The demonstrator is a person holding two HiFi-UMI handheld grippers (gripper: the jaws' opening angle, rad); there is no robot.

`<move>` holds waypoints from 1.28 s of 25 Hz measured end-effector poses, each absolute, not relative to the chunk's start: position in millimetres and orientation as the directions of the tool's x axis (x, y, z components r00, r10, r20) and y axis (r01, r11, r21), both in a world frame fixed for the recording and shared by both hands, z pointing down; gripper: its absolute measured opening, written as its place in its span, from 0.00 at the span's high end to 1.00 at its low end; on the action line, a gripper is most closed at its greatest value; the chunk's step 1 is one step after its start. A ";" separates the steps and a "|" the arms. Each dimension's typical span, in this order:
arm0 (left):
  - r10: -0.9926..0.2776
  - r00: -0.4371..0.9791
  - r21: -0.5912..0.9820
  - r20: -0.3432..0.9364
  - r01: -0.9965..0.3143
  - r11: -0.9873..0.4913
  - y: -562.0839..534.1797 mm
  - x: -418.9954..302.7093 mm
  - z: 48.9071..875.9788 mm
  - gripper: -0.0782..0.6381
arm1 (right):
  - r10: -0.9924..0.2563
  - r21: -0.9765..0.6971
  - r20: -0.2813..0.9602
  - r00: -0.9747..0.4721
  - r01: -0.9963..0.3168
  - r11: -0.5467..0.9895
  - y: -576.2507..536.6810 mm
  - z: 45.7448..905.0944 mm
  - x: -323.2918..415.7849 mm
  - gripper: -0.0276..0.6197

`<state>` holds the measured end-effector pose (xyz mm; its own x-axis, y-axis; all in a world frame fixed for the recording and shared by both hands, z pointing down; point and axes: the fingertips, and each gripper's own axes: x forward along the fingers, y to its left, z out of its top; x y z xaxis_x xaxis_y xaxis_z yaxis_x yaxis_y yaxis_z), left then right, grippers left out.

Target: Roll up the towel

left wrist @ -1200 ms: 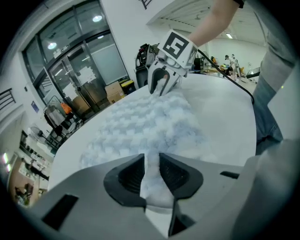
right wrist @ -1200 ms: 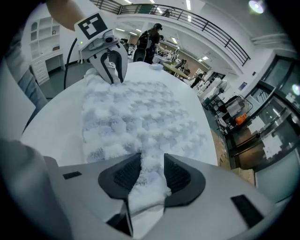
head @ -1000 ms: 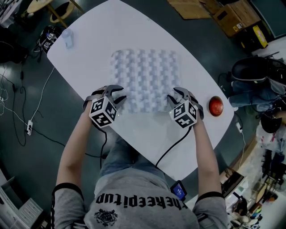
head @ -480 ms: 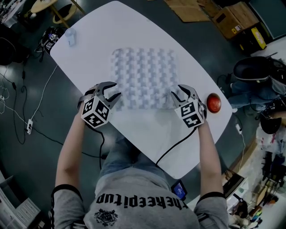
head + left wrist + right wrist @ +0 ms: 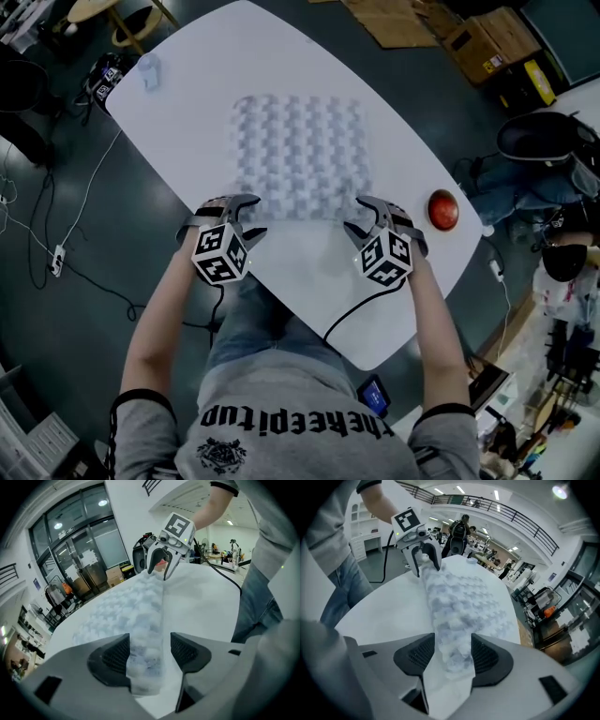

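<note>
While the towel [image 5: 298, 150] lies flat on the white desk [image 5: 394, 281], its turned-over near edge runs between the jaws of both grippers. The left gripper [image 5: 253, 216] stands at the near-left corner, the right gripper [image 5: 356, 216] at the near-right. Both have just been opening and stand spread, the edge loose between them.

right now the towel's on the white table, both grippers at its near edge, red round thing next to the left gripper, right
One slip: the head view shows the red round thing beside the right gripper, not the left gripper. The towel does lie on the white table, both grippers at its near edge, their jaws just opened further with that edge between them.
</note>
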<state>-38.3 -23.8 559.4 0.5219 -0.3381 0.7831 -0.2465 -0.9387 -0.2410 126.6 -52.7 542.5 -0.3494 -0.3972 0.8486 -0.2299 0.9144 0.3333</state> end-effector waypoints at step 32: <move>-0.341 0.431 -0.229 0.835 -0.291 -0.929 -55.4 -52.7 590.3 0.70 | -0.326 0.296 0.917 -0.229 -0.158 0.942 -84.4 590.1 130.5 0.85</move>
